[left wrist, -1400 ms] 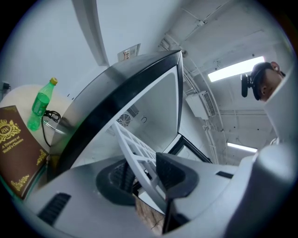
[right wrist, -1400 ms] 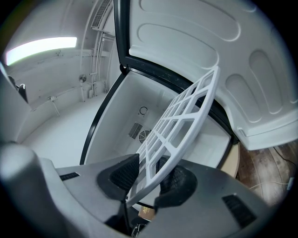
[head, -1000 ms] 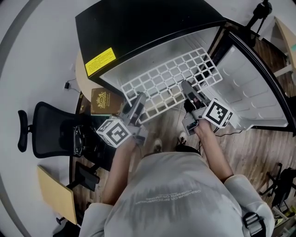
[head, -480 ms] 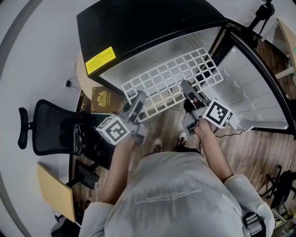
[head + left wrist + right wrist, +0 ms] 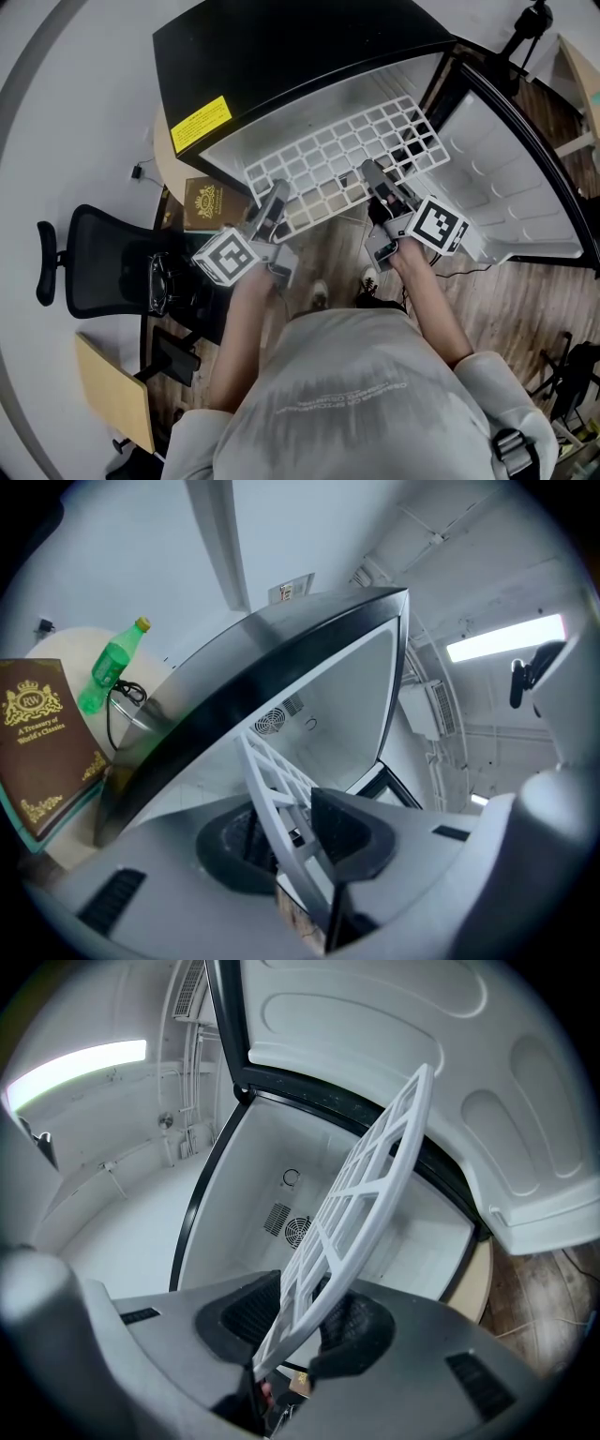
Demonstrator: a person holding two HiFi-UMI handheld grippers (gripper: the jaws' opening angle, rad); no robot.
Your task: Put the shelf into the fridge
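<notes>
The shelf (image 5: 337,155), a white plastic grid, lies partly inside the open fridge (image 5: 281,47). Its far edge reaches into the white cavity, while its near edge stands out in front of the opening, above the wooden floor (image 5: 525,300). Whether its sides rest on any ledges of the inner walls cannot be told from these views.

The left hand-held gripper (image 5: 274,199) has the near-left rim of the grid between its pads, and its jaws are closing on that rim. The right hand-held gripper (image 5: 370,178) is clamped on the near edge further right, with the grid rising from between its pads toward the back wall and its round fan vent (image 5: 298,1230).

The door (image 5: 511,178) stands swung wide to the right, so the way in is free. Outside the fridge, on the round surface to its left, a brown book (image 5: 208,204) and a green bottle (image 5: 112,663) sit well clear of the work.

By my judgement the task is about midway. The shelf is carried to the fridge and started into it. What remains is to push it in to full depth, seat it level, and let go with both jaws.
</notes>
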